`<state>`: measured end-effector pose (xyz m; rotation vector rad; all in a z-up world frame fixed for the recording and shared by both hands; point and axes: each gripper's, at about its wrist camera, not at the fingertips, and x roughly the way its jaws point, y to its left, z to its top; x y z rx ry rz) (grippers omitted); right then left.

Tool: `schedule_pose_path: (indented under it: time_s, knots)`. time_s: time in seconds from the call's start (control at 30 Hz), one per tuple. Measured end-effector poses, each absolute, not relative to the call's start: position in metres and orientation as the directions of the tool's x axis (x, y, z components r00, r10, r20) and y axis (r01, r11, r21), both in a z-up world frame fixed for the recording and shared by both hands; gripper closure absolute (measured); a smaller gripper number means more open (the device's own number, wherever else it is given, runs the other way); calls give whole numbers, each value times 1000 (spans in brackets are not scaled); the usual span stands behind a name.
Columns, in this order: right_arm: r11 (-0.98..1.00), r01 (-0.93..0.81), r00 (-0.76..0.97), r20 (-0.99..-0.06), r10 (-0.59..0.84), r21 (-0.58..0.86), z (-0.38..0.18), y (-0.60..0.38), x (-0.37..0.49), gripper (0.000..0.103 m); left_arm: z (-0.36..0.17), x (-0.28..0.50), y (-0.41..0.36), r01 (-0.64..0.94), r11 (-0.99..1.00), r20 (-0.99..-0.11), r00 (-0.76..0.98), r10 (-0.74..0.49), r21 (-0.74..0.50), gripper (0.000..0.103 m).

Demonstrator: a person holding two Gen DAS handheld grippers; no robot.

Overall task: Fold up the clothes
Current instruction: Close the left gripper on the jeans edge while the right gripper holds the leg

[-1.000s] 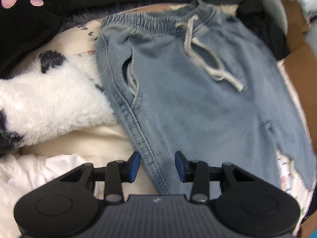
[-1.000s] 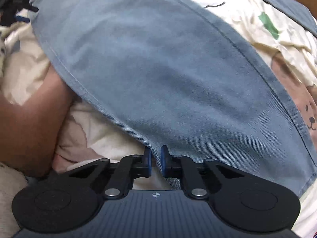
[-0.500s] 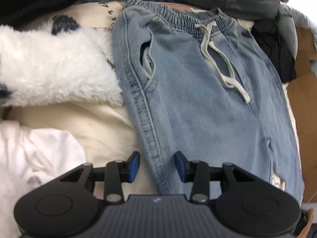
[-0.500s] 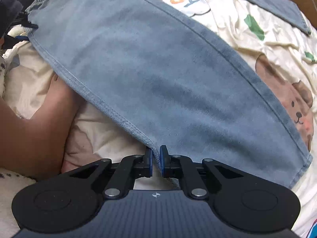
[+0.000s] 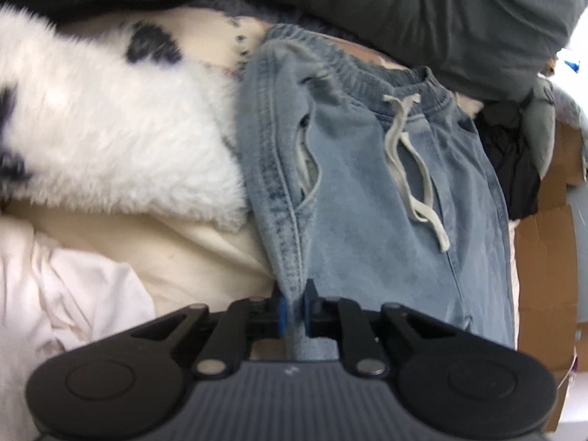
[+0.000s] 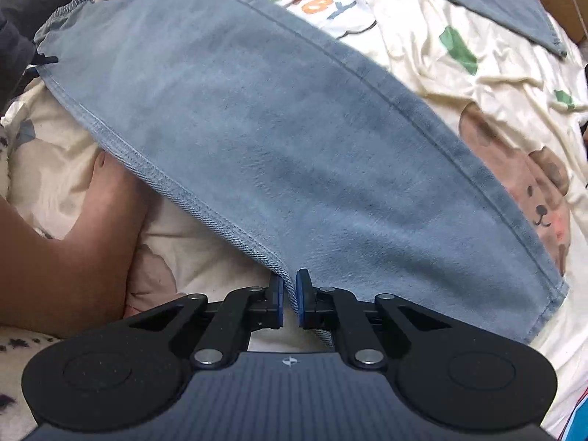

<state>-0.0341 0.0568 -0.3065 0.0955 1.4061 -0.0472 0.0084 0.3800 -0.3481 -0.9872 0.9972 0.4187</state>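
Cream bedding [image 6: 433,84] printed with bears and letters, spread under everything. Nearest in the left wrist view, left gripper [image 5: 293,310] with fingers just closed, pinching the side seam of the light blue jeans [image 5: 367,198] at 6 o'clock. Beyond, jeans lying flat toward 12 o'clock, pocket slit left of centre, pale drawstring [image 5: 408,161] trailing from the elastic waistband. Fluffy white and black plush [image 5: 110,139] at 9 o'clock, touching the jeans' edge; white cloth [image 5: 66,294] at 7 o'clock; brown cardboard [image 5: 544,264] at 3 o'clock; dark grey fabric [image 5: 422,11] across 12 o'clock.

Nearest in the right wrist view, right gripper [image 6: 289,303] with fingers pressed together on the stitched edge of a jeans leg, lifted off the bedding. Bare arm [image 6: 62,257] at 8 o'clock, partly under that leg. Other leg at 1 o'clock, far off.
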Motion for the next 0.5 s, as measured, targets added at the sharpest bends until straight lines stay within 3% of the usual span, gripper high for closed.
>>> schedule_pose_path:
  time_s: [0.5]
  knots:
    - [966, 251, 245, -970, -5, 58, -264, 36, -29, 101, -286, 41, 355, -603, 656, -846, 522, -106, -454, 96]
